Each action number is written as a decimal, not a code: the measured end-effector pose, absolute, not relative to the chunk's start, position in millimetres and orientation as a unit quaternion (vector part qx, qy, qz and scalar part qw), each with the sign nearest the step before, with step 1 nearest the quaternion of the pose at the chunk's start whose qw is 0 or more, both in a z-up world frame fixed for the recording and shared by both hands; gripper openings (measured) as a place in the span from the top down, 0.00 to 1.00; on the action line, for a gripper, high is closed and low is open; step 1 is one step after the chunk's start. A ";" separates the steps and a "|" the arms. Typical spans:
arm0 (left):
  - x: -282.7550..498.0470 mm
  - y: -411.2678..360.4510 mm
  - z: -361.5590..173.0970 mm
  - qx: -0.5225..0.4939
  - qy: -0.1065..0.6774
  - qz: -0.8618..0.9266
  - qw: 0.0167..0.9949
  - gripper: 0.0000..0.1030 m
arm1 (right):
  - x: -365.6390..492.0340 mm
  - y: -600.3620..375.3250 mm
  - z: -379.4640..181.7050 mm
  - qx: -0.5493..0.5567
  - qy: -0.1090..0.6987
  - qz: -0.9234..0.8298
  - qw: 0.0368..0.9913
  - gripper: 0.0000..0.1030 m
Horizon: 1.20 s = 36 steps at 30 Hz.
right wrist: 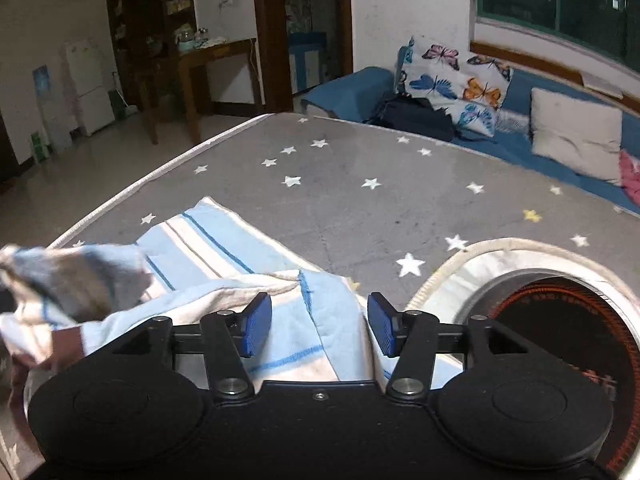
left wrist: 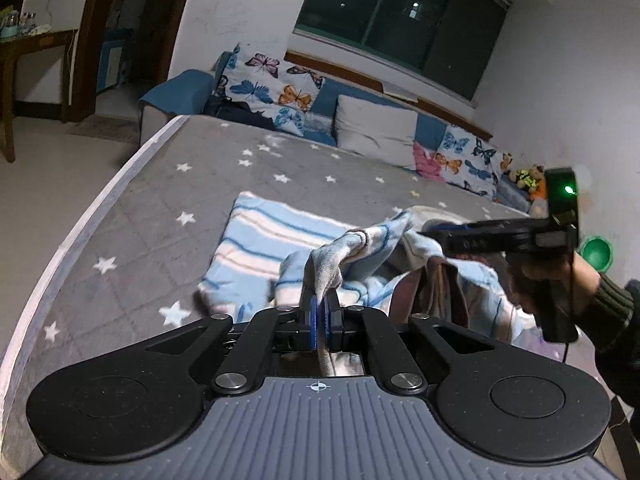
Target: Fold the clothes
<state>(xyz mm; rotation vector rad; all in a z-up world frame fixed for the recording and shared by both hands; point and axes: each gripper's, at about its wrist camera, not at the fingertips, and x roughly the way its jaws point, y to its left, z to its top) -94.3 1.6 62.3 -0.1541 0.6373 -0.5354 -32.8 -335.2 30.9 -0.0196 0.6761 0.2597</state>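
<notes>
On the grey star-printed bed cover (left wrist: 140, 200) lies a light-blue striped garment (left wrist: 256, 240); its flat, folded part sits toward the left, its long axis and stripes running away from the near edge toward the sofa (right wrist: 348, 88), while its right part is bunched and lifted; the left gripper (left wrist: 320, 320) has its blue pads pressed together on a raised fold of that garment, which peaks just above the fingers; further right, the right gripper (right wrist: 318, 326) stands with its jaws about half apart over the cloth, the fabric lying between and beneath the pads without being pinched; a round cloth-rimmed basket (right wrist: 500, 246) sits at the far right, just beside the garment.
</notes>
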 end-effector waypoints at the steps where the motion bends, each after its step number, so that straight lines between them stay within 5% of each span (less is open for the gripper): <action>1: -94.8 2.2 60.8 -0.072 0.312 -0.258 0.911 0.96 | -29.1 -334.8 27.7 -0.010 0.333 0.129 0.934 0.45; 4: -97.0 3.9 57.1 -0.069 0.317 -0.255 0.911 0.96 | -20.2 -329.9 19.8 -0.013 0.344 0.130 0.930 0.54; 9: -96.1 3.2 56.7 -0.061 0.320 -0.257 0.910 0.95 | -32.3 -318.3 20.3 -0.027 0.350 0.128 0.928 0.82; 12: -94.1 0.0 59.1 -0.053 0.320 -0.260 0.910 0.95 | -44.2 -320.4 27.0 -0.024 0.341 0.125 0.931 0.89; 16: -93.9 -5.9 70.7 -0.036 0.310 -0.269 0.911 0.86 | -65.4 -327.5 43.2 -0.024 0.314 0.129 0.940 0.90; 18: -94.5 -9.6 76.3 -0.027 0.302 -0.271 0.913 0.64 | -78.1 -331.4 49.7 -0.028 0.305 0.130 0.943 0.91; 25: -86.3 -40.7 98.0 0.048 0.280 -0.300 0.911 0.61 | -116.5 -335.7 65.7 -0.045 0.284 0.128 0.949 0.93; 30: -62.2 -75.9 101.3 0.115 0.284 -0.327 0.894 0.50 | -124.4 -335.8 66.9 -0.040 0.284 0.130 0.949 0.93; 35: -43.1 -89.1 87.1 0.131 0.319 -0.340 0.875 0.52 | -117.1 -341.6 66.8 -0.035 0.286 0.133 0.948 0.84; 36: -40.5 -88.7 84.3 0.129 0.325 -0.340 0.873 0.62 | -115.0 -341.3 66.5 -0.037 0.286 0.133 0.948 0.78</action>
